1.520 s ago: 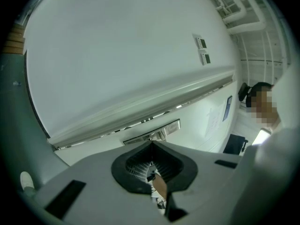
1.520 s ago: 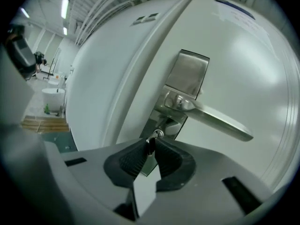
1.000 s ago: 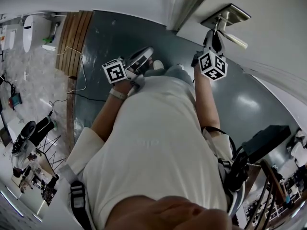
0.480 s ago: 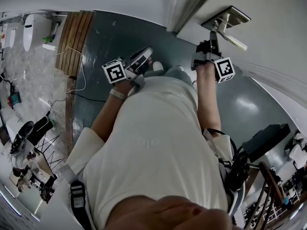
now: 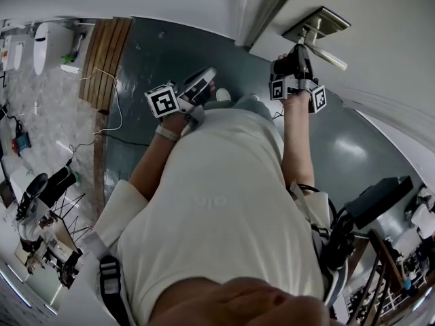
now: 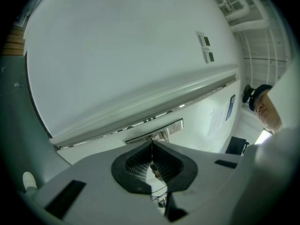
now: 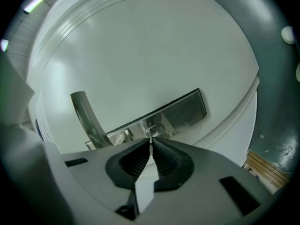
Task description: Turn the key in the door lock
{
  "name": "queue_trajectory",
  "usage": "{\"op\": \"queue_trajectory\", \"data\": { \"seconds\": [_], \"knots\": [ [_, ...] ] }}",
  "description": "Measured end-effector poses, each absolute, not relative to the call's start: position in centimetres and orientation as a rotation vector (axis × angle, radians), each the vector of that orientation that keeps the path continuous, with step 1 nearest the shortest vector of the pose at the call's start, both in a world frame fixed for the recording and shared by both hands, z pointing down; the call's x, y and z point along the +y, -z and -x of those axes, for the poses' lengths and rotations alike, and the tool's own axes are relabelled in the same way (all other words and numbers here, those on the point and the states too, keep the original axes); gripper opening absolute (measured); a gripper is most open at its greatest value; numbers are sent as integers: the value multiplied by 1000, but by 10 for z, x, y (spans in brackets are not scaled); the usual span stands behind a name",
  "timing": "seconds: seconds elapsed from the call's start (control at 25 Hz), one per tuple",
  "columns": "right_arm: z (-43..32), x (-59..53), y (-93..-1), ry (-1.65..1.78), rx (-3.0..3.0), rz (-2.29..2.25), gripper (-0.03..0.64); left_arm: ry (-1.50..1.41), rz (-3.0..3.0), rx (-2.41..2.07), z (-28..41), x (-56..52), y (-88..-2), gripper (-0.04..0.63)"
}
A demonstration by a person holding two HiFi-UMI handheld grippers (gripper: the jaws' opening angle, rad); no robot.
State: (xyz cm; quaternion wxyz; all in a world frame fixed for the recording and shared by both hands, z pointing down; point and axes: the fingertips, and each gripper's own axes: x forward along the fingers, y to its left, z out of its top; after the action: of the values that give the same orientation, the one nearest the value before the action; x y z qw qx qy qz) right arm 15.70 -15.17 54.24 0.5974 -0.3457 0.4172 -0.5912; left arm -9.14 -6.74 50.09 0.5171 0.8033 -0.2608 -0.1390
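At the left, the left hand-held gripper is clenched on nothing and hangs idle in front of the torso, well apart from the door. To its right, the right hand-held gripper points level at the door. Its jaws have just been closing and now pinch the key between the pads. The key sits in the cylinder of the steel lock plate, just right of the lever handle in the right gripper view. The key lies straight ahead of this gripper, its long axis running into the door along the gripper's own line. Judging by that, only 1 hand is needed, and a roll of the right wrist should carry the turn.
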Motion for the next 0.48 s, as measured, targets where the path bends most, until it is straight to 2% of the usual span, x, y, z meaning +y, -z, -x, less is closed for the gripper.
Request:
{"op": "queue_trajectory", "data": {
  "seconds": [0.32, 0.4, 0.48],
  "knots": [
    [-152, -150, -539, 1389, 1120, 898, 44, 344, -1887, -635, 95, -67, -509, 8],
    [-148, -142, -538, 1413, 1256, 988, 117, 348, -1911, -638, 95, -70, -506, 8],
    [-148, -130, -537, 1402, 1449, 1139, 144, 391, -1840, -619, 94, -67, -510, 8]
  ]
}}
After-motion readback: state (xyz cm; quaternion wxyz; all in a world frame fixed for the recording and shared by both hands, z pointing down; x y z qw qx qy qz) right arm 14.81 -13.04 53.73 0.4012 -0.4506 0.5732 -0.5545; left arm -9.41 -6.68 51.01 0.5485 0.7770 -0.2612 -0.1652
